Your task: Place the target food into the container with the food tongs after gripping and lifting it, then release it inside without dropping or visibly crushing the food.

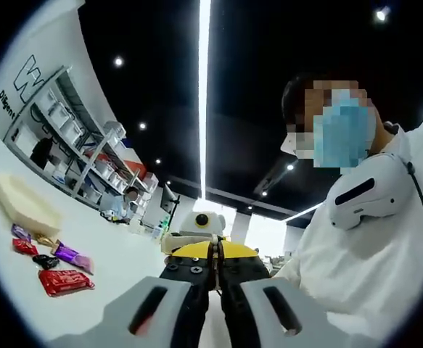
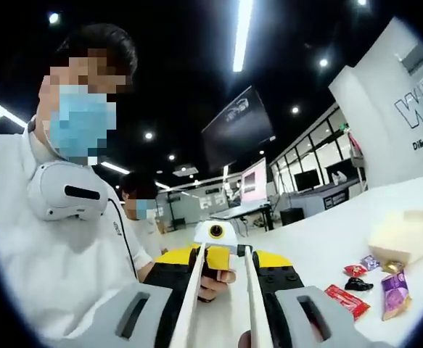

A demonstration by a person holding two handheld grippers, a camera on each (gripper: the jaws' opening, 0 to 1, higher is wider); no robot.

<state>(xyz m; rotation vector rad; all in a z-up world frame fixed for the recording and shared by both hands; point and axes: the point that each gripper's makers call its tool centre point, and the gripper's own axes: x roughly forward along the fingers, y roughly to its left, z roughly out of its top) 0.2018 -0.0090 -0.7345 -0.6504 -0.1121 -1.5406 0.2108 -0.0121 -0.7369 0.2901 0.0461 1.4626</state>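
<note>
Left tongs point(image 1: 215, 279) pressed together, empty. Right tongs point(image 2: 224, 319) pinching food tongs point(image 2: 249, 290), arms spread. Red snack packet point(image 1: 65, 281) with other wrapped sweets at lower left of left gripper view, beside pale container point(image 1: 24, 205) on white tabletop point(image 1: 117, 254). Risk: hard squeeze crushing food, loose hold dropping it. Open tabletop all round.

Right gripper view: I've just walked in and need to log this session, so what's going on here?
A person in a white top holds a gripper in each hand at a white table. The right gripper carries white food tongs, arms apart, holding nothing. The left gripper is shut and empty. A red packet and a purple packet lie beside the cream container; no food is picked up yet.
</note>
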